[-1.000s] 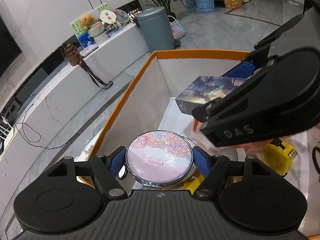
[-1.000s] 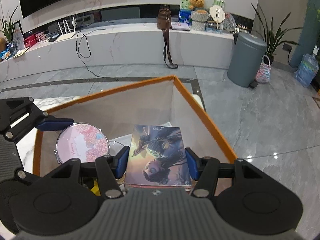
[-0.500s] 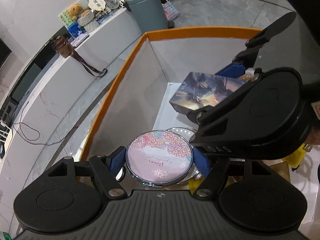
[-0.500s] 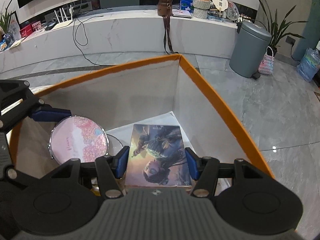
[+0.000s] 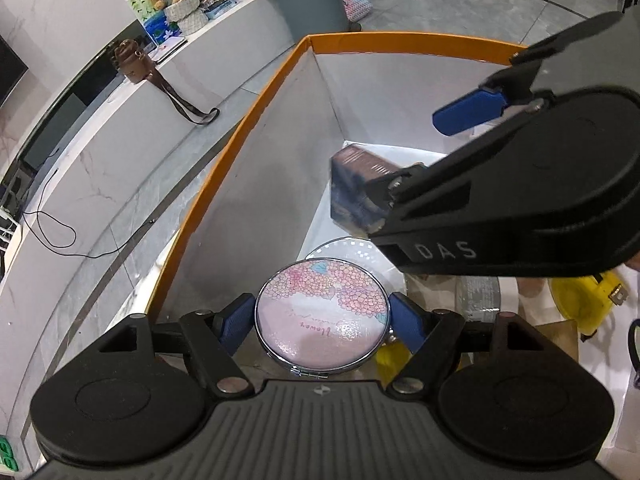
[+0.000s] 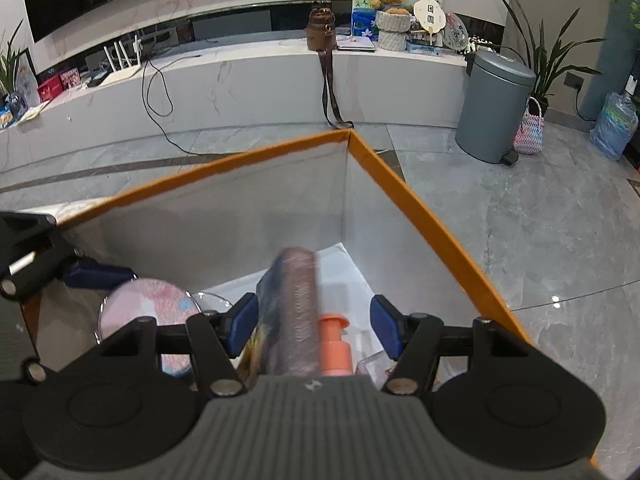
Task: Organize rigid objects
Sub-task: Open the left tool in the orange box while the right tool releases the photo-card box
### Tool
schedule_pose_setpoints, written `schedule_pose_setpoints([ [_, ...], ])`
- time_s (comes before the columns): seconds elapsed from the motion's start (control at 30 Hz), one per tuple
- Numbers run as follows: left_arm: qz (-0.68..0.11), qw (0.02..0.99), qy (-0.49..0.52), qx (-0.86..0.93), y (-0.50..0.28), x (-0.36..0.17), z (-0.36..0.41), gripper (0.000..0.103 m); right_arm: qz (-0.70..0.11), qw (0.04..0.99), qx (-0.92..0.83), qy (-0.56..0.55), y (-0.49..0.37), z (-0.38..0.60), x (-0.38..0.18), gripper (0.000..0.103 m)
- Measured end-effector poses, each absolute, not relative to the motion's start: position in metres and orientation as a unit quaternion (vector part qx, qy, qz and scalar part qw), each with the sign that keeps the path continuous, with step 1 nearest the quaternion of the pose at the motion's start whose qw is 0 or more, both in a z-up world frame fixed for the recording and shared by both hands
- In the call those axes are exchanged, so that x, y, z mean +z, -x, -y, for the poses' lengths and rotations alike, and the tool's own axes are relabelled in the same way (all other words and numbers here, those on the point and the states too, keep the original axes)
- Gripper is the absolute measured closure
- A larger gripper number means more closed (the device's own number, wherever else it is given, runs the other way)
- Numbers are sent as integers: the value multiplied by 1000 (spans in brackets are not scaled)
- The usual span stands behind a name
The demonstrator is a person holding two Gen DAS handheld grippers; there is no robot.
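Observation:
My left gripper (image 5: 322, 320) has a round pink floral compact mirror (image 5: 322, 320) between its blue pads; the jaws are opening, and the pads still touch its rim. It hangs inside the orange-rimmed bin (image 5: 240, 136). The mirror (image 6: 148, 312) looks blurred in the right wrist view. My right gripper (image 6: 314, 320) is opening too. The illustrated box (image 6: 294, 304) has tipped onto its edge between the pads, loose and blurred, with a wide gap to the right pad (image 6: 384, 324). In the left wrist view the box (image 5: 352, 184) sits just under the right gripper (image 5: 424, 156).
The bin's grey walls (image 6: 420, 216) stand close on the far and right sides. Inside lie an orange pump top (image 6: 334, 344), a yellow tape measure (image 5: 580, 300), a grey tape roll (image 5: 480, 296) and a round clear lid (image 5: 348, 248). A grey trash can (image 6: 496, 108) stands on the floor.
The right jaws have widened and let go of the box, which has turned from flat onto its edge and is dropping. The left gripper has tilted further down with the mirror.

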State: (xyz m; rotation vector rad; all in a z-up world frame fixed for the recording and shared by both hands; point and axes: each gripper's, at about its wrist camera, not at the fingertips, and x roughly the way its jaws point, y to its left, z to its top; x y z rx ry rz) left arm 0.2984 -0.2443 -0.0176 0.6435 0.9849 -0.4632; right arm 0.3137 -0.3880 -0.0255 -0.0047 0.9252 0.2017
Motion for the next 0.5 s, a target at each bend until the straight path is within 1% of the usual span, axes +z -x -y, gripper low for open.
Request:
schedule_pose_setpoints([
  [0.13,-458,815,-286,-210,-300,-10,243,12,-441,892,100,1,-312,387,-22,41],
  [0.5,-451,829,-259,-207,-298,9,239,12,-429,897,102,-10,-304,392,-10,41],
])
